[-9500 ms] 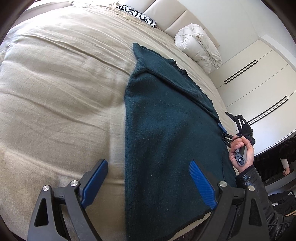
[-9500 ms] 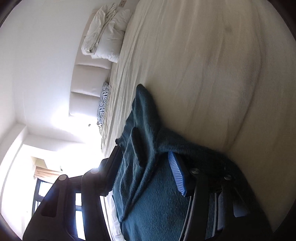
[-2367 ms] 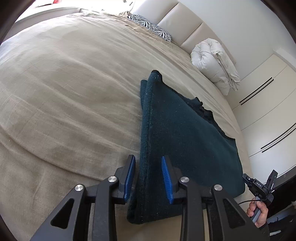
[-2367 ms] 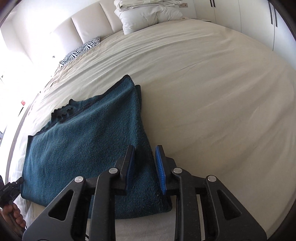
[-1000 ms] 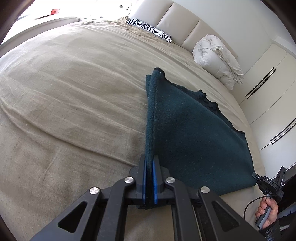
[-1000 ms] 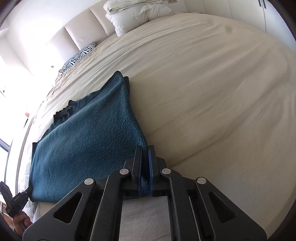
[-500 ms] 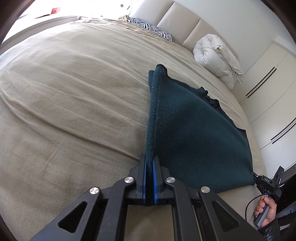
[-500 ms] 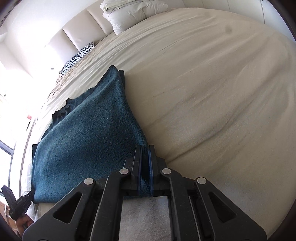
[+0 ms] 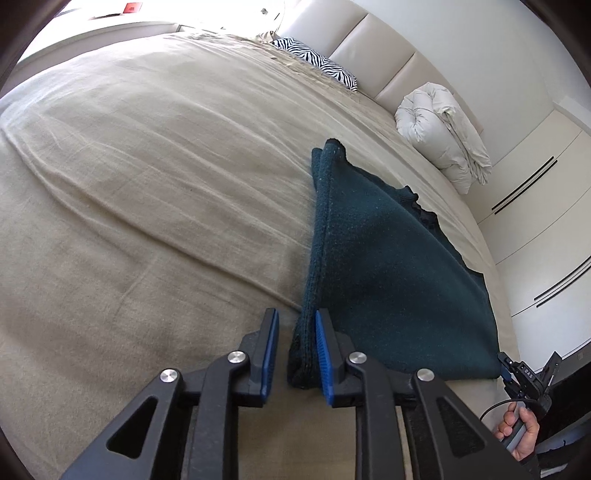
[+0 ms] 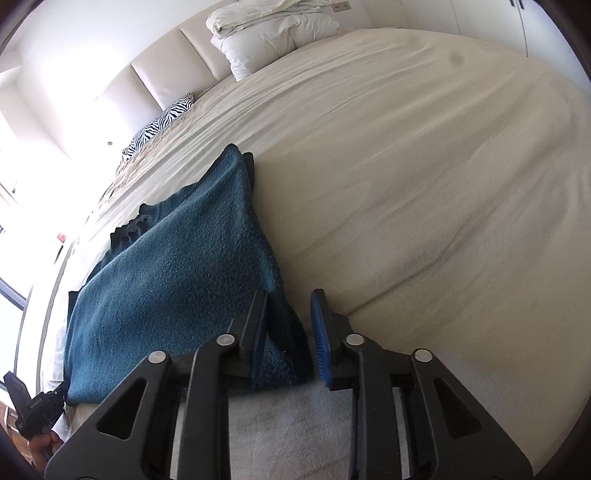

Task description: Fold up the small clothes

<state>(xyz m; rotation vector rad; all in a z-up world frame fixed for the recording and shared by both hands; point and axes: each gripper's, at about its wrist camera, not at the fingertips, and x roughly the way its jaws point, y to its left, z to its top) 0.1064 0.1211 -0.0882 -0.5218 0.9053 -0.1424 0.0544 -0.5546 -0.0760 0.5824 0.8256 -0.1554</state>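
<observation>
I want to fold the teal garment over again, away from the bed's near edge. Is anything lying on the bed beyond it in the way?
Nothing visible. Beyond the teal garment the bedsheet lies bare; the zebra pillow and white duvet sit far off at the headboard.

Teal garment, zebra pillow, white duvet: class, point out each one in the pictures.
Teal garment (image 9: pixel 388 280): left wrist view, middle of its top layer.
Zebra pillow (image 9: pixel 314 59): left wrist view, striped face.
White duvet (image 10: pixel 273 37): right wrist view, front of the bundle.

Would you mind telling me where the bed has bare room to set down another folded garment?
The beige bedspread lies bare left of the teal garment, up to the zebra pillow. It is also bare beyond the garment's right edge, toward the white duvet. The near edge is crowded.
</observation>
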